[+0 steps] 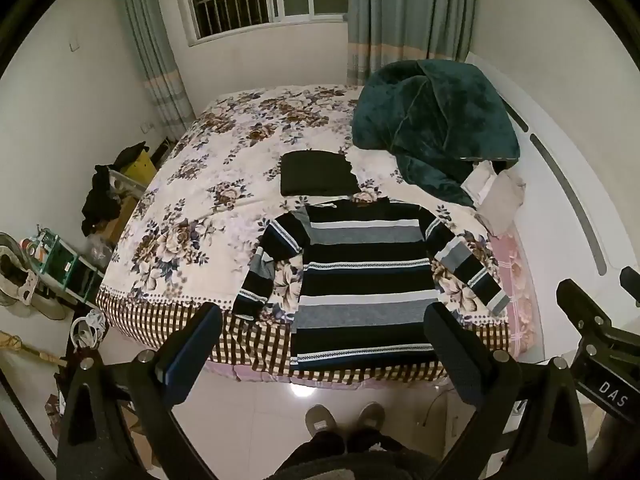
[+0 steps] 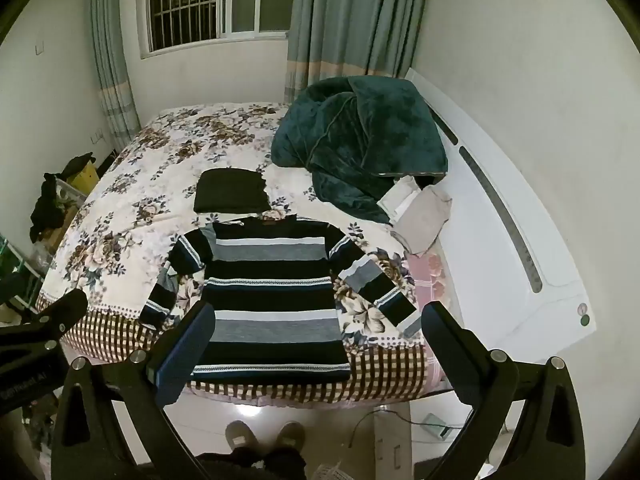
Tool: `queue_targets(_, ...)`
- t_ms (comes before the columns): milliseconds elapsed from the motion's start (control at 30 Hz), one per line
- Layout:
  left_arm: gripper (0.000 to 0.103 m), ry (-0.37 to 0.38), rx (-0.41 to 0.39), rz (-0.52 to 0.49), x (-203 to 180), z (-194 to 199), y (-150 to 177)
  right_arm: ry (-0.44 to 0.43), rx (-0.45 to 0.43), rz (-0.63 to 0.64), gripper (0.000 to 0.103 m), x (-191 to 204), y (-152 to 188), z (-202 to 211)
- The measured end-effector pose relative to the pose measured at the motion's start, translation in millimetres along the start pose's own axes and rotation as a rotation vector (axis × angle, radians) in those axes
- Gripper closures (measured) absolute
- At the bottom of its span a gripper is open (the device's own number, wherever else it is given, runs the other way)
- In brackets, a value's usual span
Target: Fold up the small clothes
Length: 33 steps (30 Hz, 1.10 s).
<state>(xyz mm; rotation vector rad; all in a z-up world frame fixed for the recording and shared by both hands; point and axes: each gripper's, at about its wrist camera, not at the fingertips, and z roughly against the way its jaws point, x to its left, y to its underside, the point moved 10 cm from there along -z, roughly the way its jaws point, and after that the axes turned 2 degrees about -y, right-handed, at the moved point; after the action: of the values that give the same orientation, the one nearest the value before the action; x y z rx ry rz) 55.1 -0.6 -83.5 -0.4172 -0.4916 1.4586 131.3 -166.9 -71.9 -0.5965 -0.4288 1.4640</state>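
Note:
A striped sweater (image 1: 362,280), black, grey and white, lies spread flat near the front edge of the bed, both sleeves angled down; it also shows in the right wrist view (image 2: 272,296). Behind it lies a folded black garment (image 1: 316,174) (image 2: 231,197). My left gripper (image 1: 324,344) is open and empty, held above the floor in front of the bed, apart from the sweater's hem. My right gripper (image 2: 316,340) is open and empty at the same height, to the right; its body (image 1: 600,336) shows in the left wrist view.
The bed has a floral cover (image 1: 208,184) (image 2: 132,216). A dark green blanket (image 1: 436,128) (image 2: 360,140) is heaped at the back right, with a pale pillow (image 2: 424,220) beside it. Clutter and boxes (image 1: 104,200) stand left of the bed. The person's shoes (image 1: 344,418) stand on the tiled floor.

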Motion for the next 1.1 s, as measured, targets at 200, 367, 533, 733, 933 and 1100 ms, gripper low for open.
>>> queue_targets(200,0.000,0.008,-0.006,0.004,-1,0,0,-0.011,-0.006,-0.006,0.000,-1,1,3)
queue_targets(367,0.000,0.006,-0.008,0.002,-3,1,1,-0.014,-0.005,-0.005,0.000,-1,3,4)
queue_targets(533,0.000,0.001,-0.015,0.003,-6,2,1,-0.019,-0.006,-0.003,0.000,0,6,6)
queue_targets(733,0.000,0.003,-0.013,0.004,-7,10,-1,-0.018,-0.010,0.000,0.000,5,8,12)
queue_targets(933,0.000,0.000,-0.023,0.011,1,13,1,-0.029,-0.010,0.009,0.000,6,6,14)
queue_targets(1100,0.000,-0.004,-0.027,0.014,2,15,0,-0.037,-0.009,0.012,0.000,5,3,14)
